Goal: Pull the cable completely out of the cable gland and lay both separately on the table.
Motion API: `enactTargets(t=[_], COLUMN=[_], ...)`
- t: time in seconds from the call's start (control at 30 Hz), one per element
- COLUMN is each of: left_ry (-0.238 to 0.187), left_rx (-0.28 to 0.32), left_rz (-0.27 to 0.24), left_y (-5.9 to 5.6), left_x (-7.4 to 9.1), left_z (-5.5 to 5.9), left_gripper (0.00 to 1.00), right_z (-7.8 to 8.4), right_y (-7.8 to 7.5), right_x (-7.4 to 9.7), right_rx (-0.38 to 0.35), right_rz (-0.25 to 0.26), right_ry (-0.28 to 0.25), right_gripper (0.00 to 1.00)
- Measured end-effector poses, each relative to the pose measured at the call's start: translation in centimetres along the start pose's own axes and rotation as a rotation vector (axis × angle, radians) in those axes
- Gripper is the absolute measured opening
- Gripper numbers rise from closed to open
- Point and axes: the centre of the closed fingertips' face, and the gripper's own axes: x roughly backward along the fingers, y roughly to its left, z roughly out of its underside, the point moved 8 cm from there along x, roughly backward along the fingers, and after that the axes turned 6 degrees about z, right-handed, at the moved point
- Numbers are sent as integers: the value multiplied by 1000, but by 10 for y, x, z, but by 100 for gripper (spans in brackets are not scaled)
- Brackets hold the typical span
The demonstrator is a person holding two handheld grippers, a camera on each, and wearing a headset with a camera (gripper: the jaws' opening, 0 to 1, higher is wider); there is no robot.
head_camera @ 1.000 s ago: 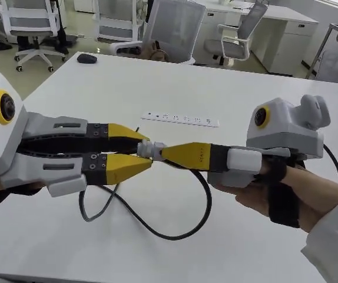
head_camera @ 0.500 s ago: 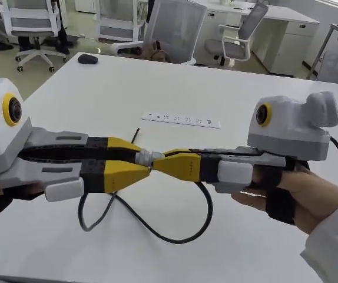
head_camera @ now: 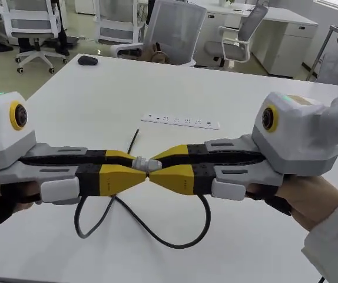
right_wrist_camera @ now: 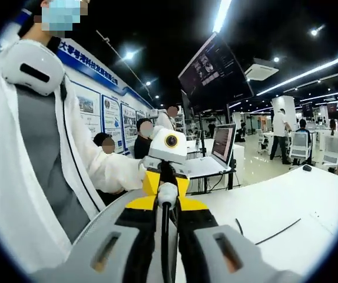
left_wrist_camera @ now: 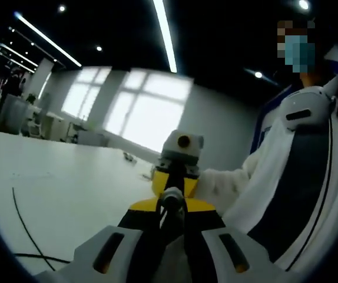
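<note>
A small grey cable gland (head_camera: 139,163) hangs above the white table (head_camera: 245,100), between the tips of two yellow-jawed grippers that meet nose to nose. My left gripper (head_camera: 142,165) comes in from the left, shut on the gland (left_wrist_camera: 172,199). My right gripper (head_camera: 155,167) comes in from the right, shut on the black cable (right_wrist_camera: 164,236) right at the gland (right_wrist_camera: 168,193). The cable (head_camera: 163,240) droops in a loop onto the table under both grippers. One thin cable end (head_camera: 133,140) lies on the table behind the jaws.
A white power strip (head_camera: 181,119) lies on the table beyond the grippers, and a black mouse (head_camera: 87,59) sits near the far left edge. Office chairs (head_camera: 172,29) stand past the table's far edge. Bare tabletop lies around the cable loop.
Both grippers have sunk a little and levelled into one line, their handles further apart. The tips still meet at the gland, and the cable loop lies much as before.
</note>
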Motion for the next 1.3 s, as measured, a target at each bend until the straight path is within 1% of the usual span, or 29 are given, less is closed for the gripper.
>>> enactTargets(t=[0.07,0.1,0.17,0.2,0.3,0.4,0.43,0.47,0.5,0.53,0.6,0.67,0.7,0.77,0.8,0.83,0.87,0.93,0.97,1.0,1.03,1.07,1.1,1.13,1.17,1.2,1.23,1.27,1.3], left_ry=[4,10,13,11,-3,-9,-6,-2,8,15,24,33,43,71,84,85,84,62,42,34,24,14,12,24,29,37,36,28,24], left_rx=[-13,-19,-62,-71,-96,-132,-138,-143,-157,-179,-199,-234,-268,-312,-331,-344,-341,-325,-324,-320,-320,-311,-296,-280,-272,-237,-214,-217,-197], left_rz=[-6,-9,-24,-28,-40,-56,-59,-61,-68,-70,-70,-77,-84,-91,-92,-98,-95,-79,-61,-64,-64,-51,-39,-28,-30,-30,-31,-23,-8], left_y=[0,0,1,0,2,1,1,1,0,0,-1,-1,-1,-1,-1,-2,-2,-3,-4,-4,-4,-5,-5,-5,-4,-3,-2,-1,-3], left_x=[0,0,0,0,3,6,7,7,6,5,3,1,-1,-4,-5,-7,-8,-10,-11,-11,-12,-14,-16,-18,-19,-20,-21,-21,-21], left_z=[0,0,-1,-2,-5,-8,-9,-9,-8,-7,-6,-6,-5,-5,-4,-4,-3,-4,-6,-7,-7,-8,-7,-6,-6,-4,-3,-4,-3], left_gripper=[15,15,15,16,16,16,16,16,16,16,16,17,17,17,17,17,18,20,20,21,23,26,30,32,33,32,31,29,25], right_z=[1,2,3,3,6,7,8,9,8,9,9,9,9,9,9,9,7,3,2,1,0,-2,-2,-3,-3,-3,-3,-3,-3], right_y=[-1,-3,-6,-7,-8,-11,-11,-13,-13,-11,-9,-8,-8,-8,-7,-6,-5,-2,-3,-4,-4,-3,-2,-1,0,1,1,1,0], right_x=[0,-1,-1,-1,0,4,5,6,6,6,5,5,4,4,4,4,4,4,6,6,6,6,6,6,5,4,3,2,3], right_rx=[-12,-30,-107,-103,-76,-79,-79,-53,-9,-21,-13,-1,9,24,35,41,49,64,67,66,60,63,67,74,79,86,93,97,100], right_rz=[2,4,12,16,37,53,56,69,61,67,66,73,78,82,81,64,59,46,46,42,37,28,22,17,12,6,6,12,15], right_ry=[1,3,5,2,30,35,38,55,47,57,62,61,58,59,56,53,45,22,16,9,2,-7,-8,-6,-5,0,5,12,11], right_gripper=[12,12,12,12,12,11,9,4,4,4,3,3,3,2,2,2,2,2,2,2,2,2,2,2,2,2,2,2,2])
